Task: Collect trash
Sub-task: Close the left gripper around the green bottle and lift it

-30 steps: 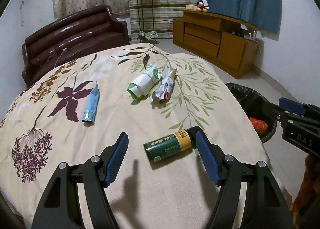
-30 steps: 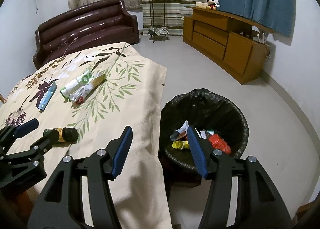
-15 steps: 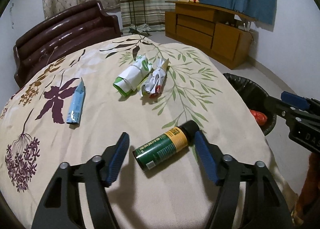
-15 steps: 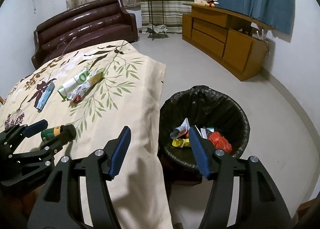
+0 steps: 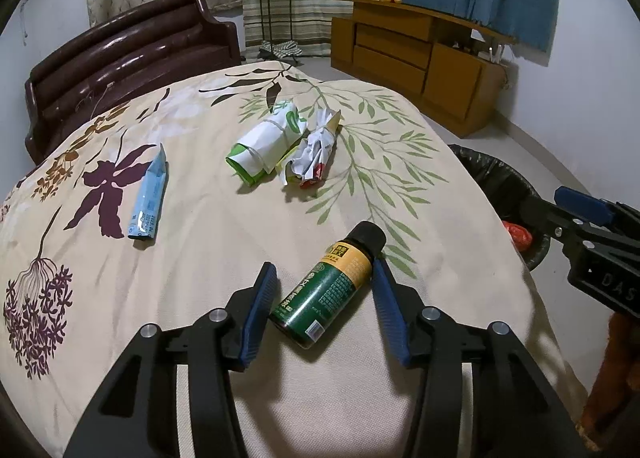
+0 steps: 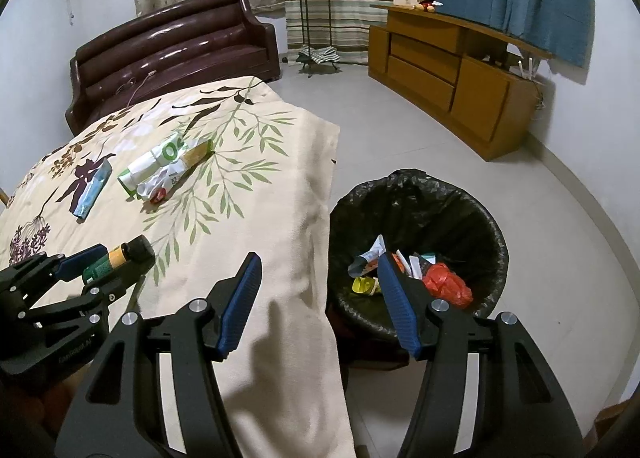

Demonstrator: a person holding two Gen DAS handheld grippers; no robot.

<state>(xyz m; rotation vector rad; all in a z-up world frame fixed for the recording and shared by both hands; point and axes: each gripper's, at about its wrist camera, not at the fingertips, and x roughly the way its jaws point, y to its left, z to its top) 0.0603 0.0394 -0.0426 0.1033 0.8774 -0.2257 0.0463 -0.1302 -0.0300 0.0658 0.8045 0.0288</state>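
Closing left gripper (image 5: 324, 294) fingers around bottle (image 5: 329, 287)

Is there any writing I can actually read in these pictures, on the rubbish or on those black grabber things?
"DAS": on the body of the right gripper, running off the picture's edge.
"O" or "0", large and green: on the white-and-green wrapper.
Small pale print: on the body of the left gripper, too blurred to read.
Label and barcode on the green bottle: too small to read.
Print on the blue packet: too small to read.
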